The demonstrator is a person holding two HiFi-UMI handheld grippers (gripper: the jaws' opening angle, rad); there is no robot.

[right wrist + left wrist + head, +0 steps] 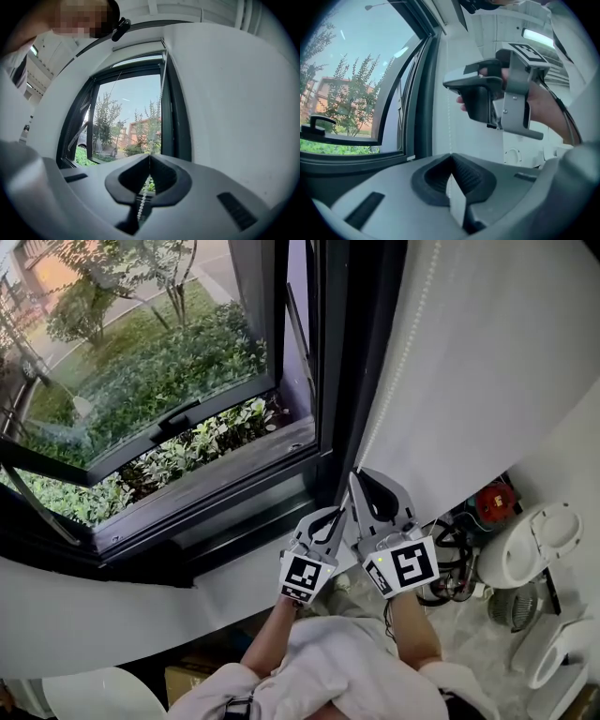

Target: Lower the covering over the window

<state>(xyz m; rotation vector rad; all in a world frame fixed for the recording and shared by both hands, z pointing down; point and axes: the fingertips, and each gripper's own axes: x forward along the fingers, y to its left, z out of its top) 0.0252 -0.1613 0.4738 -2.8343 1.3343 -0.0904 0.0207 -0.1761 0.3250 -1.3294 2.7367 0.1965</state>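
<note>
Daylight pours in through the window (159,352); indoors is dimmer. Gripper views bulge, with black corners and blurred foregrounds.

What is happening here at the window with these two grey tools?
A person holds a grey gripper in each hand at a dark-framed window. The left gripper and the right gripper both have their fingers shut on the thin white bead chain that hangs beside the frame, the right one higher up. The glass shows uncovered in these views, so the covering is not yet down over it.
</note>
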